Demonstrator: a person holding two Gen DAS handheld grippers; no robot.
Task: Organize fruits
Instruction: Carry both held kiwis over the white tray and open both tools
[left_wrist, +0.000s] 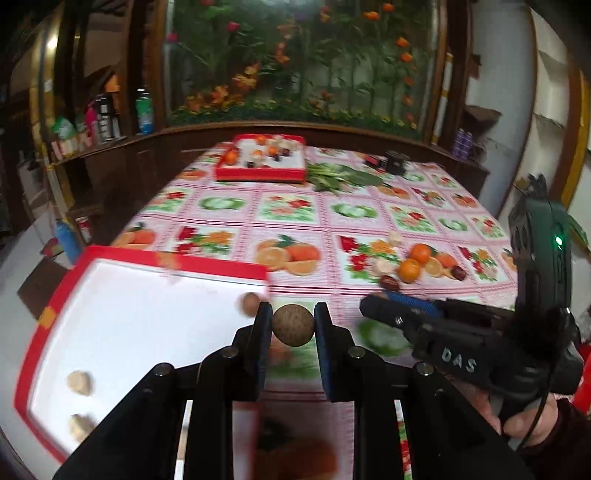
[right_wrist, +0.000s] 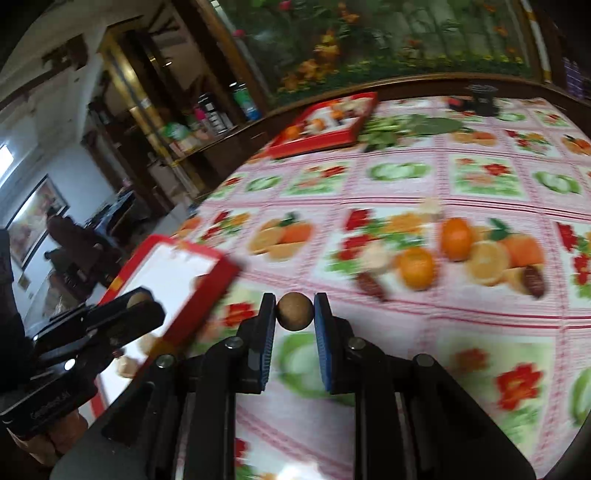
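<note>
My left gripper (left_wrist: 293, 309) is shut on a small brown round fruit (left_wrist: 293, 326), held just past the right edge of the near red tray (left_wrist: 177, 259). That tray's white floor holds another brown fruit (left_wrist: 251, 303) and two pale pieces (left_wrist: 78, 382). My right gripper (right_wrist: 294, 300) is shut on a second brown round fruit (right_wrist: 294, 313) above the tablecloth. Each gripper shows in the other's view: the right gripper (left_wrist: 369, 307) low on the right, the left gripper (right_wrist: 140, 301) at the left over the near tray (right_wrist: 221, 266). Loose oranges (right_wrist: 417, 267), dark dates (right_wrist: 533, 280) and pale pieces (right_wrist: 375, 256) lie ahead.
A far red tray (left_wrist: 260, 173) with mixed fruits stands at the table's back edge, with leafy greens (left_wrist: 343, 178) and a black object (left_wrist: 395, 161) beside it. The fruit-print tablecloth (left_wrist: 288, 206) covers the table. Shelves with bottles (left_wrist: 144, 107) line the left wall.
</note>
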